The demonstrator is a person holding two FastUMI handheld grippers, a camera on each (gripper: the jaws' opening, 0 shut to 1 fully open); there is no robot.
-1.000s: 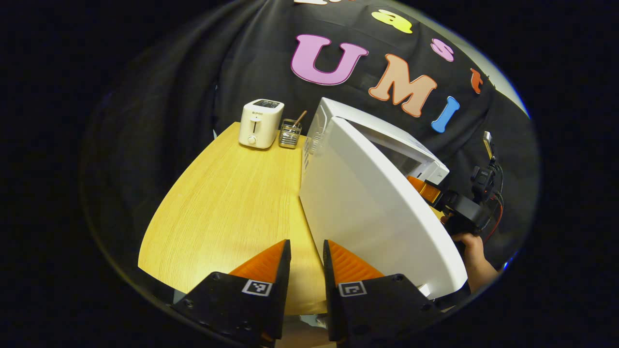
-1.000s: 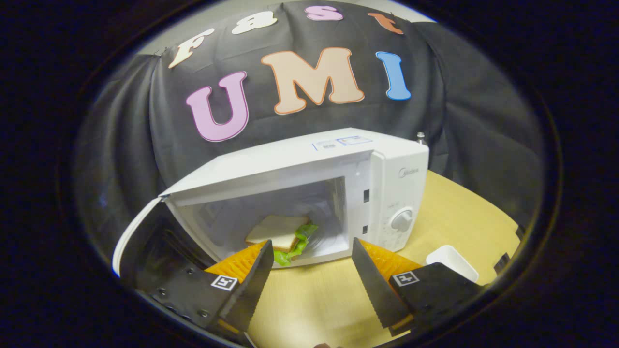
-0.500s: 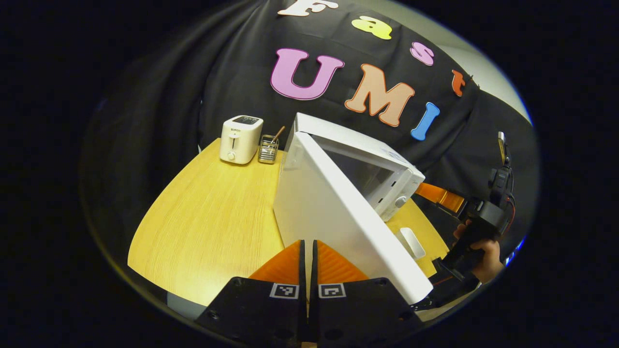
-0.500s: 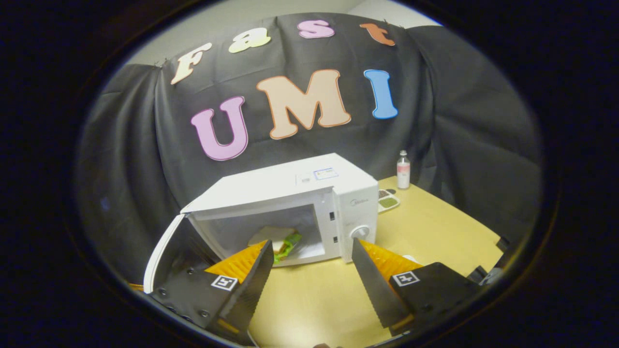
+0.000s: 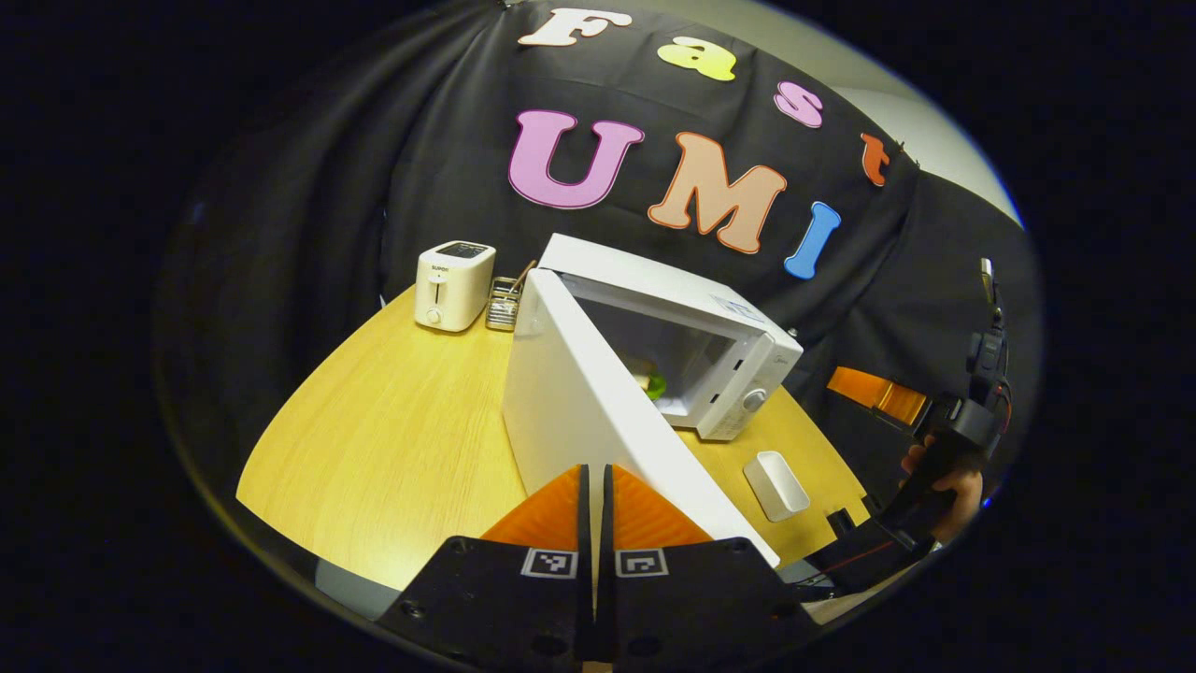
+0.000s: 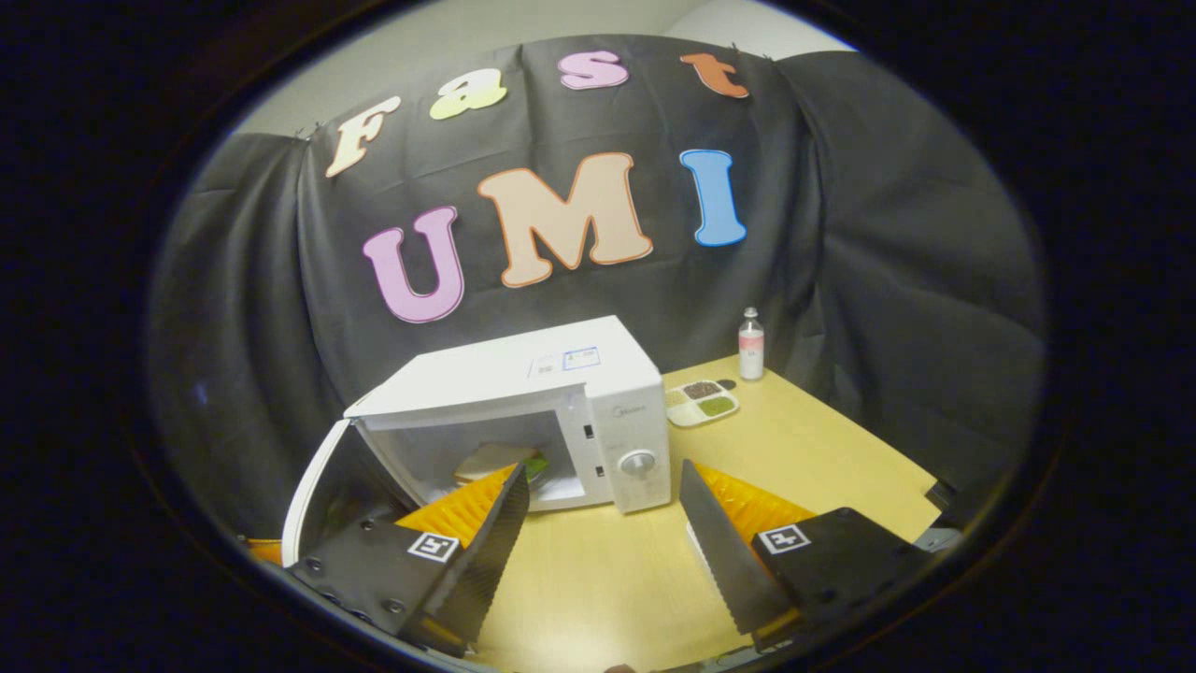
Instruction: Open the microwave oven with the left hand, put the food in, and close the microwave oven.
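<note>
The white microwave (image 6: 598, 393) stands on the wooden table with its door (image 5: 579, 421) swung open to the left. A sandwich (image 6: 491, 460) with green lettuce (image 5: 657, 383) lies inside the cavity. My left gripper (image 5: 593, 477) is shut with nothing between its fingers, just at the door's outer face near its free edge; I cannot tell whether it touches. My right gripper (image 6: 603, 486) is open and empty, held back from the microwave's front over the table. In the left gripper view the right gripper (image 5: 878, 393) shows off the table's right side, held by a hand (image 5: 944, 477).
A white toaster (image 5: 453, 285) and a small utensil holder (image 5: 505, 304) stand at the table's back left. A small white dish (image 5: 775, 486) lies in front of the microwave. A bottle (image 6: 750, 344) and a divided plate (image 6: 701, 402) sit to the microwave's right.
My left gripper's fingers closed and it drew back from the door. The right gripper pulled away from the microwave, open, with the sandwich left inside.
</note>
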